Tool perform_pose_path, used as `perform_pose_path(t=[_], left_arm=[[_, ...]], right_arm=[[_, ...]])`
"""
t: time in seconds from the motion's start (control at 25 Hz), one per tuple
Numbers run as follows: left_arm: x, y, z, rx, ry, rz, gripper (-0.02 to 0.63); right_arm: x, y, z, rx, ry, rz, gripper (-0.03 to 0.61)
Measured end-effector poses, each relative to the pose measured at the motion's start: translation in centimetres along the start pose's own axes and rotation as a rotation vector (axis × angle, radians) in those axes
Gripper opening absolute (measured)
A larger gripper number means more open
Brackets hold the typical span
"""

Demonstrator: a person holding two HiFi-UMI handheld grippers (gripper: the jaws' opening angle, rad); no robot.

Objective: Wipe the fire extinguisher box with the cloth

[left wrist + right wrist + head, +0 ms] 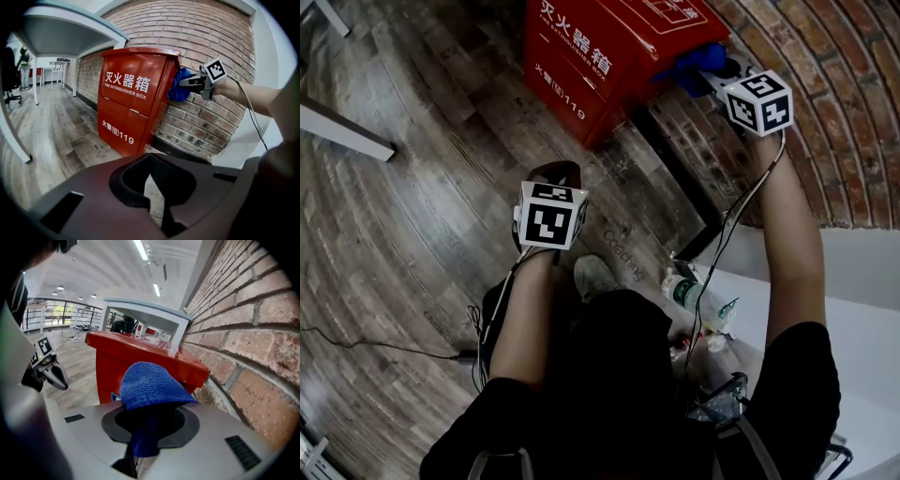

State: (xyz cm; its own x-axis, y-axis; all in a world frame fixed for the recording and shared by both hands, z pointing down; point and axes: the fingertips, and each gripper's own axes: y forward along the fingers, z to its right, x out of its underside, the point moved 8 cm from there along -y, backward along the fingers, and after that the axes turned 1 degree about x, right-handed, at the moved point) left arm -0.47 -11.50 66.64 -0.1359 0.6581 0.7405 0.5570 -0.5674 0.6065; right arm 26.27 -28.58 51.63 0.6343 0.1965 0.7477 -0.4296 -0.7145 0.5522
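The red fire extinguisher box (595,56) stands on the floor against the brick wall, with white lettering and "119" on its front (133,98). A blue cloth (686,64) is clamped in my right gripper (712,67) and rests against the box's upper right side, next to the wall. In the right gripper view the cloth (150,385) bulges out of the shut jaws in front of the box's red lid (154,357). My left gripper (558,176) hangs lower, away from the box, jaws together with nothing in them. From there I see the cloth (179,85) and the right gripper (192,82).
A brick wall (206,42) runs behind the box, with a black baseboard (675,178). A white desk (65,28) stands left of the box, and another white surface (862,319) holds a plastic bottle (682,292). Cables trail over the wooden floor (403,234).
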Motion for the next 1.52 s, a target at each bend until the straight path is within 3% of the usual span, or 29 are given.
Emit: perform_pose_path(t=[0.16, 0.48, 0.64, 0.88, 1.0, 1.2, 1.52], left_arm=[[0.4, -0.4, 0.8, 0.068, -0.076, 0.020, 0.008], [0.7, -1.1, 1.7, 0.076, -0.042, 0.013, 0.008], [1.3, -0.7, 0.8, 0.072, -0.057, -0.001, 0.008], [1.8, 0.0, -0.8, 0.067, -0.072, -0.014, 0.008], [2.0, 0.0, -1.5, 0.051, -0.083, -0.016, 0.008], [2.2, 0.2, -1.2, 0.057, -0.073, -0.023, 0.008], [2.4, 0.5, -1.5, 0.057, -0.064, -0.036, 0.008]], right_arm=[[1.6, 1.5, 0.2, 0.005, -0.032, -0.085, 0.104], [3.3, 2.9, -0.6, -0.001, -0.013, -0.129, 0.104], [2.2, 2.7, -3.4, -0.009, -0.097, -0.170, 0.104], [-0.9, 2.2, -9.7, -0.137, -0.173, -0.127, 0.104], [-1.4, 3.0, -12.3, -0.204, -0.150, -0.132, 0.104], [1.1, 5.1, -13.2, -0.255, -0.076, -0.172, 0.104], [6.0, 7.6, -9.1, -0.169, 0.036, -0.257, 0.104]])
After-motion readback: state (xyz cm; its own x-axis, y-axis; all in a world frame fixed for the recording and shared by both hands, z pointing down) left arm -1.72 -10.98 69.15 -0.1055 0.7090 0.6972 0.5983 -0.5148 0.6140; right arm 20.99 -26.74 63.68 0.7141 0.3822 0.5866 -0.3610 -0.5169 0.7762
